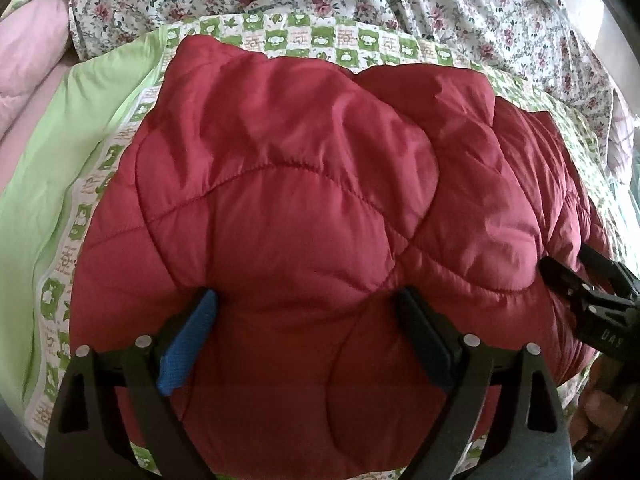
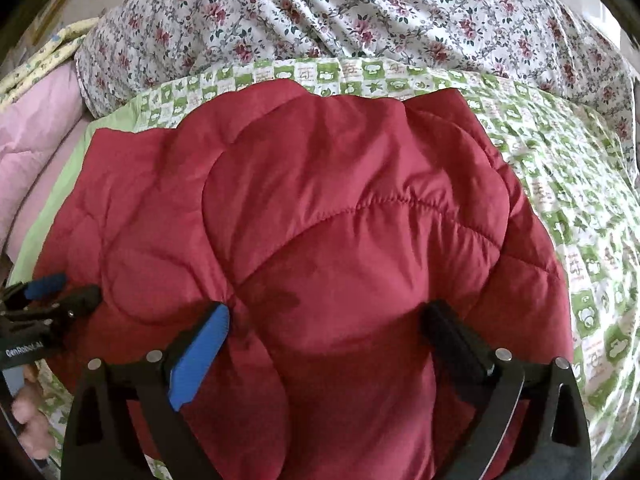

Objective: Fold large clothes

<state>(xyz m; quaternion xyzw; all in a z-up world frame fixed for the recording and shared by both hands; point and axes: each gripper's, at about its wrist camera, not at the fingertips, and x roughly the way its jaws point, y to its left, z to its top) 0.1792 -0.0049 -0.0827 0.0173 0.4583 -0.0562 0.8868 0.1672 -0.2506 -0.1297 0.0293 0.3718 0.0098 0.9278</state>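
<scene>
A red quilted puffer jacket (image 1: 304, 208) lies folded in a thick bundle on a green-and-white patterned sheet (image 1: 100, 184). My left gripper (image 1: 306, 300) is open, its fingers spread wide over the near left part of the jacket, pressing into the padding. My right gripper (image 2: 330, 312) is open too, its fingers spread over the near right part of the jacket (image 2: 320, 208). Each gripper shows in the other's view: the right one at the jacket's right edge (image 1: 576, 276), the left one at its left edge (image 2: 60, 292).
A floral quilt (image 2: 360, 12) lies bunched behind the jacket. Pink bedding (image 1: 28, 64) and a plain light-green sheet (image 1: 48, 176) lie to the left. The patterned sheet (image 2: 580, 240) stretches to the right of the jacket.
</scene>
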